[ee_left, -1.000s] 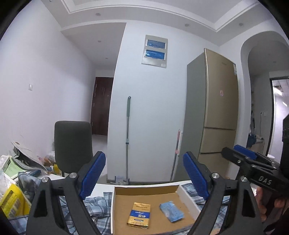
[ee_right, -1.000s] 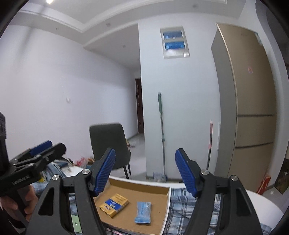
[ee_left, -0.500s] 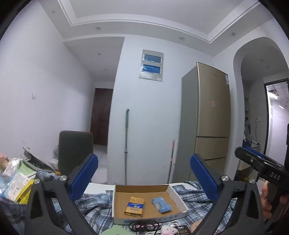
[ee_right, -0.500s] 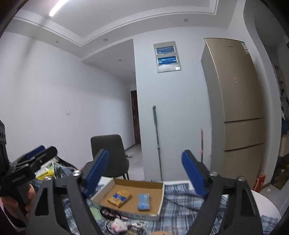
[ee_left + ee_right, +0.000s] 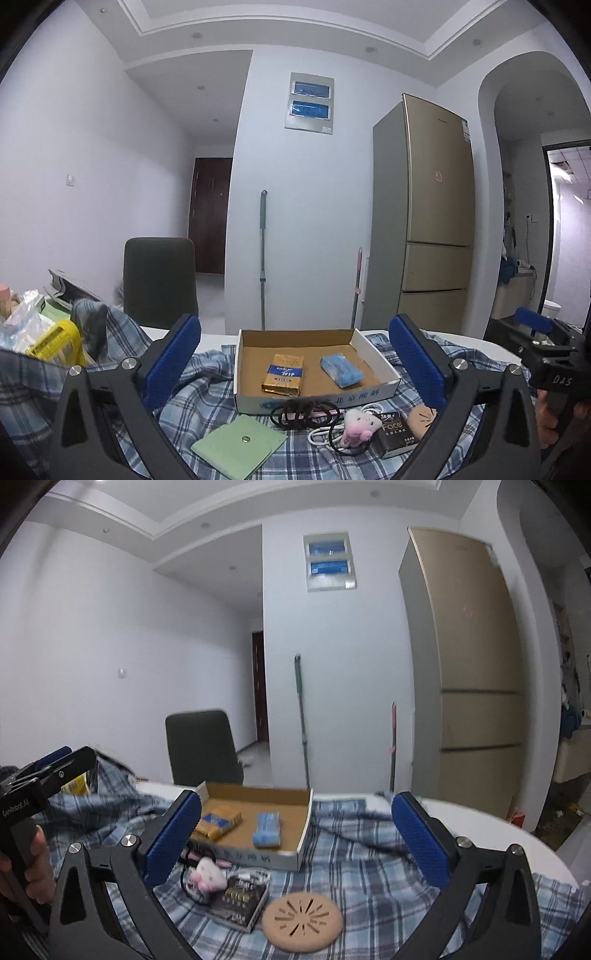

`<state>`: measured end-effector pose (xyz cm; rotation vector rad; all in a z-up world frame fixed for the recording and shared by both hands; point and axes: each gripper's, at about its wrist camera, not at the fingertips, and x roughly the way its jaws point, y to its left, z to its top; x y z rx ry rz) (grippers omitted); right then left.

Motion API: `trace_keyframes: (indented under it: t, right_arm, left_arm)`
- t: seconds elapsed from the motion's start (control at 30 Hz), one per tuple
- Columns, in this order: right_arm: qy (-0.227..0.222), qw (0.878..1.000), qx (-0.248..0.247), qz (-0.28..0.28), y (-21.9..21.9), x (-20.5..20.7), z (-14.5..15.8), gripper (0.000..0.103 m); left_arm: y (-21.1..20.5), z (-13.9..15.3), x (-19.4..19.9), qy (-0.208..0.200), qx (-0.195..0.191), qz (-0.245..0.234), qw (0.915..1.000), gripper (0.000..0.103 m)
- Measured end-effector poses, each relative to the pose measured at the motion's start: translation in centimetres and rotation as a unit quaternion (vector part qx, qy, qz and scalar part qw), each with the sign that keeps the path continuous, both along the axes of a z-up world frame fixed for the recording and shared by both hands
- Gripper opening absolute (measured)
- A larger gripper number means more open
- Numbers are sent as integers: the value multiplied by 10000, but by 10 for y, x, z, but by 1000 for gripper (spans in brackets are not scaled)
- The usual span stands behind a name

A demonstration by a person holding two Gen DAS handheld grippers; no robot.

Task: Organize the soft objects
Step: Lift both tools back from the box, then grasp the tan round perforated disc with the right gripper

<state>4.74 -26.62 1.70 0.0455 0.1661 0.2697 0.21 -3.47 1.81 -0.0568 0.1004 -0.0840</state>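
Both grippers spread wide, holding nothing: left gripper (image 5: 294,363), right gripper (image 5: 296,843), raised over a plaid cloth (image 5: 369,860) covering the table (image 5: 517,834). Near the table's far edge, an open cardboard box (image 5: 365,347) with a gold pack (image 5: 283,373) and a blue pack (image 5: 340,370) lying apart inside. Against the box's near wall, a dark hair tie (image 5: 295,411) and white cable (image 5: 325,435) tangled around a pink plush (image 5: 357,426). Just beside the plush, a black Face pack (image 5: 240,899), then a tan round pad (image 5: 302,922). Toward the near edge, a green square (image 5: 239,445). At the left edge, a yellow bag (image 5: 55,341) and clutter. Beyond the far edge, a chair (image 5: 159,280), mop (image 5: 263,258) and fridge (image 5: 424,214).
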Motion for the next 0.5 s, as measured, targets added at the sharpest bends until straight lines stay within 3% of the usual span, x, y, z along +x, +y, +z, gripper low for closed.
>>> trace_keyframes:
  t: [0.17,0.4,0.5]
  right_arm:
    - [116,9998,131,-45,-7,3,-2,103]
    - [161,9998,49,-80,-5,1,-2,103]
    - [441,9990,-29,-97,-6,10,2,103]
  left_arm:
    - [-4,-17,11,285,125,-232,9992,103]
    - [-3,-19,10,281,122,-207,9993,103]
    - [-3,-15,15,495,178,-189,9984,103]
